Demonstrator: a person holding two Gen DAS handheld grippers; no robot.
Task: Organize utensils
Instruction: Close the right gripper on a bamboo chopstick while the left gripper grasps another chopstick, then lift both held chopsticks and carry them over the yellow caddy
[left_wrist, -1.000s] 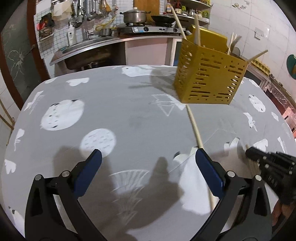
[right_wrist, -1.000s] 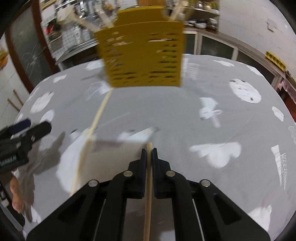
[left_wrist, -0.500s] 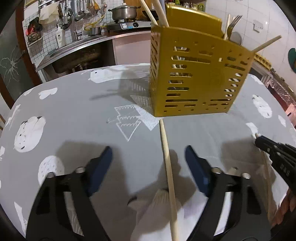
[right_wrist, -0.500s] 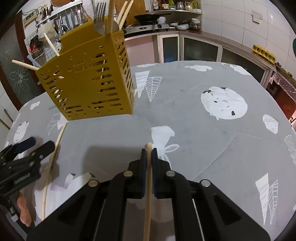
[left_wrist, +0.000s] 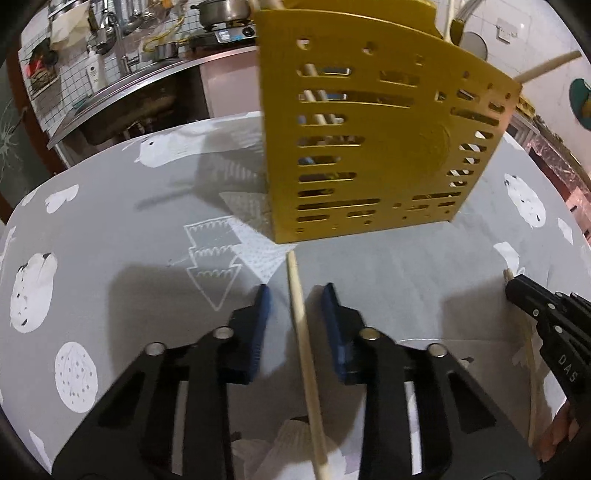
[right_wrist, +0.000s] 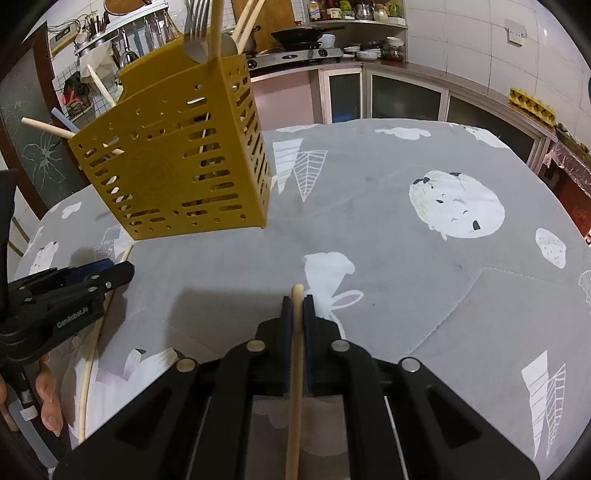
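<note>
On the grey tablecloth (left_wrist: 110, 229) printed with white animals and trees stands a yellow perforated utensil caddy (left_wrist: 373, 147), already loaded with wooden chopsticks, a spoon and forks that stick out of its top. Just in front of its near left corner, a loose wooden chopstick (left_wrist: 304, 354) lies flat on the cloth, its far tip almost touching the caddy's base and its length running back under the left gripper (left_wrist: 297, 317). That gripper's blue-padded fingers (left_wrist: 260, 325) stand partly open on either side of the chopstick, with a visible gap to each pad, so nothing is clamped.

Over to the right, the right gripper (right_wrist: 298, 314) has its jaws closed onto a second chopstick (right_wrist: 295, 387), whose rounded tip pokes just past the pads (the shaft runs straight back between the two arms). It is above the cloth near a white rabbit print (right_wrist: 328, 273), well apart from the caddy, which in this view sits up and to the left. From the left wrist view the same gripper shows at the right edge, with the held stick trailing behind it. A kitchen counter (left_wrist: 155, 74) with a sink and stove runs behind the table.
</note>
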